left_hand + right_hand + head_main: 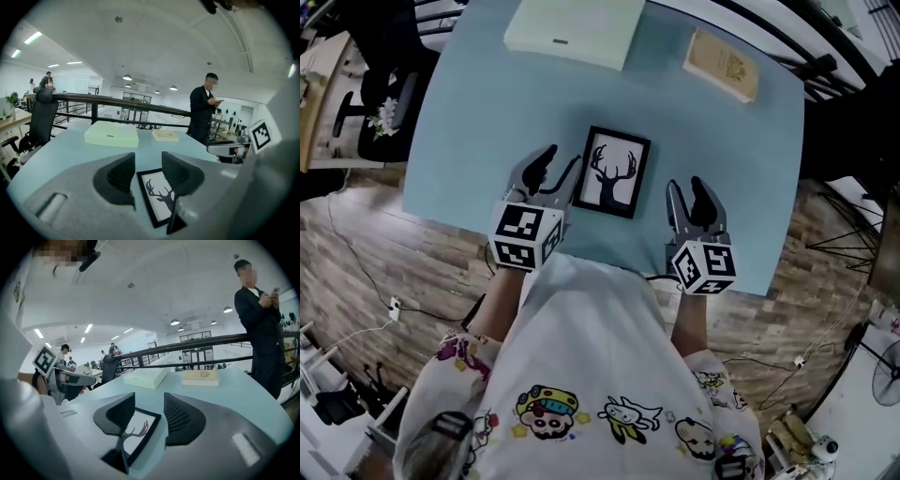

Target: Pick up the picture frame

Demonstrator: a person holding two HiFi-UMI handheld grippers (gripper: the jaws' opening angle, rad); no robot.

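Observation:
A black picture frame [617, 172] with a deer-head silhouette lies flat on the light blue table [469, 141]. My left gripper [560, 163] is open just left of the frame's near left corner, nothing between its fingers. My right gripper [686, 189] is open just right of the frame, near its lower right corner, and also holds nothing. In the left gripper view the frame [158, 197] shows below and between the spread jaws of the left gripper [148, 165]. The right gripper view has the frame [135, 431] low between the jaws of the right gripper [149, 411].
A pale green flat box [575, 28] and a tan book [722, 64] lie at the table's far side. A black office chair [380, 103] stands to the left. A person in dark clothes [204, 110] stands beyond the far edge by a railing. Wood floor surrounds the table.

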